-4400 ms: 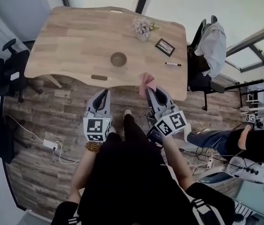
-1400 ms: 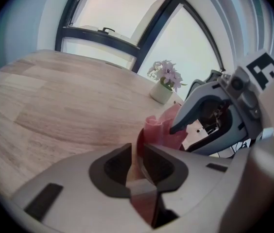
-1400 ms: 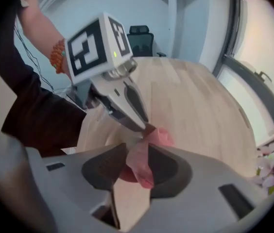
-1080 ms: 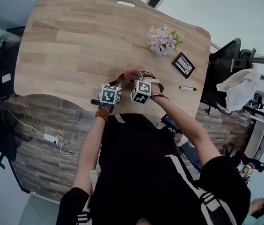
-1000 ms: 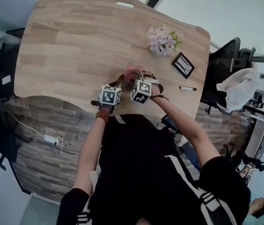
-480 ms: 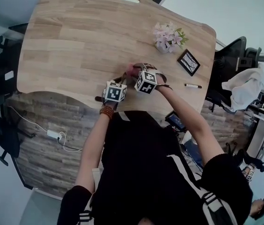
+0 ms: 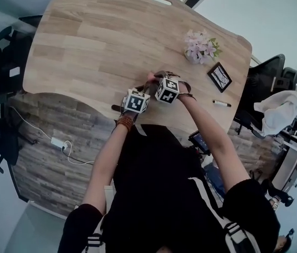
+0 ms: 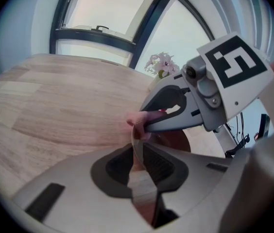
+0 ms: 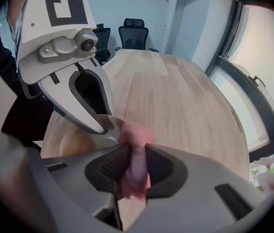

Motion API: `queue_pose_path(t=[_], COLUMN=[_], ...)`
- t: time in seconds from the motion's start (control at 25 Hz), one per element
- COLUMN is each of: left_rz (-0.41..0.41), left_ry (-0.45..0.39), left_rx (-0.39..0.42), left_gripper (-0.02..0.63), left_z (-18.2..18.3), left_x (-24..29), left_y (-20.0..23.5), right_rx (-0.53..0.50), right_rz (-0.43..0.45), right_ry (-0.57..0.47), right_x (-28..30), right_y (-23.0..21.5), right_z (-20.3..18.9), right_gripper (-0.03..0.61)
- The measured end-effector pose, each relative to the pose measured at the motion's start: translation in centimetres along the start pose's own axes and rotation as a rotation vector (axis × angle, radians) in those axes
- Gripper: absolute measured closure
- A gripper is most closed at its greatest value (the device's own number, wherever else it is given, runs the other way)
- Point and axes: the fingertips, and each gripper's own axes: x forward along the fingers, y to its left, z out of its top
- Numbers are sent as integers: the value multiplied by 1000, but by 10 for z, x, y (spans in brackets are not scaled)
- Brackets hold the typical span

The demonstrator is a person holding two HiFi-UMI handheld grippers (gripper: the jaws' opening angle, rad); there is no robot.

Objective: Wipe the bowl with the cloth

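In the head view, the bowl [image 7: 185, 84] is seen near the surface's [image 7: 85, 46] front edge. In the left gripper view, its rim is clamped by the left gripper [image 8: 138, 155]. In the right gripper view, the pink cloth [image 9: 136, 134] is pinched at the bowl's rim by the right gripper [image 9: 136, 163], whose jaws have just been closing.

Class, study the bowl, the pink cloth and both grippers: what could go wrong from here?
The jaws of the right gripper have just been closing on a small bunch of the pink cloth; it might pull free while wiping. The left gripper pinches only the thin rim of the bowl; wiping pressure might twist it loose or tip it. The bowl sits near the front edge of the table, so a slip could send it off.
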Motion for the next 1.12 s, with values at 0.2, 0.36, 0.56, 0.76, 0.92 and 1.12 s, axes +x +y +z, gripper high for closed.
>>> queue_pose_path(t=[0.2, 0.36, 0.56, 0.76, 0.92, 1.12], left_rz=[-6, -28, 31, 76, 59, 111], left_ry=[-43, -5, 41, 37, -13, -84], left_rx=[-7, 7, 134, 239, 109, -17], left_gripper=[541, 533, 583, 574, 590, 598], left_z=[6, 5, 4, -1, -6, -11], left_x=[-1, 4, 7, 4, -1, -4], left_y=[7, 9, 3, -5, 2, 5], right_rx=[16, -166, -291, -266, -197, -1], right_rz=[86, 109, 83, 45, 19, -17], right_ry=[34, -4, 25, 56, 25, -23], right_x=[3, 0, 0, 2, 4, -2], right_y=[0, 7, 16, 18, 22, 28], right_z=[2, 8, 3, 3, 2, -3], right_gripper=[499, 501, 483, 493, 502, 502])
